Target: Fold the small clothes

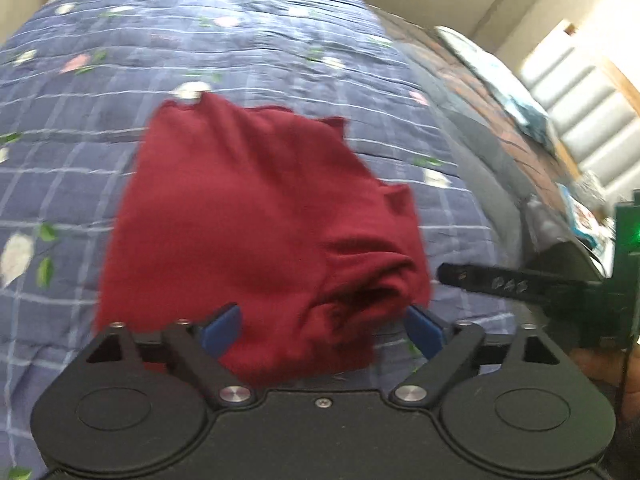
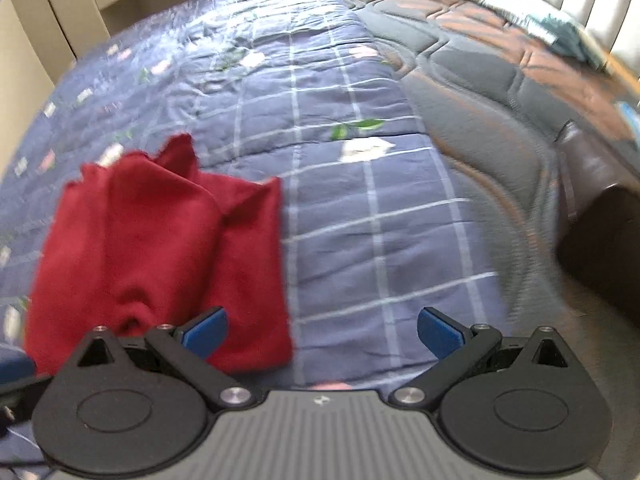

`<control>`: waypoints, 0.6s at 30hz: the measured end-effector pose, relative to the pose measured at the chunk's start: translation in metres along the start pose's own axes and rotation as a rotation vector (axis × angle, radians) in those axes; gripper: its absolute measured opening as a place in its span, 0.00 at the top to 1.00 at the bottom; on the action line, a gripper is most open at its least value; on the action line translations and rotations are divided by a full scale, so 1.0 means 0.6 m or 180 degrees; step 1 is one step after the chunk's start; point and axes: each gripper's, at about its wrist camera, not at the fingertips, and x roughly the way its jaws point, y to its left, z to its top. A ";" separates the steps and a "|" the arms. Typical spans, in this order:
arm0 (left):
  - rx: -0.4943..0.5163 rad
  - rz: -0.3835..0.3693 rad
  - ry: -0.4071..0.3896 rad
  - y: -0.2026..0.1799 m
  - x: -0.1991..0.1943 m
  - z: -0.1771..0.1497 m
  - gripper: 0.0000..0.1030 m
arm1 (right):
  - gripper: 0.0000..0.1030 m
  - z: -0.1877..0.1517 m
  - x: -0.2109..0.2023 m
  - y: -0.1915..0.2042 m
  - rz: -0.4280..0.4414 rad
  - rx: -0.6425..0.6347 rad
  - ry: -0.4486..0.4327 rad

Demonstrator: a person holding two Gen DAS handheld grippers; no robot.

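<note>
A small dark red garment (image 1: pixel 256 216) lies folded on the blue checked quilt (image 1: pixel 240 40), with a bunched fold at its near right corner. My left gripper (image 1: pixel 322 330) is open just above its near edge, blue pads on either side, holding nothing. In the right wrist view the garment (image 2: pixel 160 252) lies to the left. My right gripper (image 2: pixel 322 330) is open and empty over bare quilt (image 2: pixel 380 220), its left pad (image 2: pixel 204 332) over the garment's near right corner. The right gripper's black finger (image 1: pixel 512 282) shows at the right of the left wrist view.
The quilt covers a bed with a grey and brown mattress (image 2: pixel 500 92) exposed to the right. A pale pillow (image 2: pixel 520 12) lies at the far right by a padded headboard (image 1: pixel 580 100). A dark bed edge (image 2: pixel 600 248) drops off at right.
</note>
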 end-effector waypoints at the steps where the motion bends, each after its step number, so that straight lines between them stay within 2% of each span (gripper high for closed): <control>1: -0.0053 0.0062 -0.0016 0.008 -0.004 -0.001 0.10 | 0.00 0.004 0.003 0.002 0.0094 0.0053 0.0015; 5: -0.0231 0.0291 -0.0123 0.042 -0.018 -0.004 0.04 | 0.00 0.017 0.010 0.013 0.0422 0.0288 0.0004; 7: -0.0339 0.0428 -0.0147 0.060 -0.021 -0.004 0.04 | 0.00 0.024 0.020 0.022 0.0473 0.0300 0.0043; 12: -0.0542 0.0763 0.0087 0.100 0.003 -0.006 0.03 | 0.00 0.016 0.041 0.045 0.0317 -0.0042 0.0264; 15: -0.0563 0.0812 0.0262 0.113 0.024 -0.017 0.03 | 0.00 -0.001 0.042 0.042 0.0142 -0.0231 0.0375; 18: -0.0583 0.0841 0.0392 0.123 0.043 -0.035 0.03 | 0.00 -0.011 0.039 0.029 0.0073 -0.0250 0.0474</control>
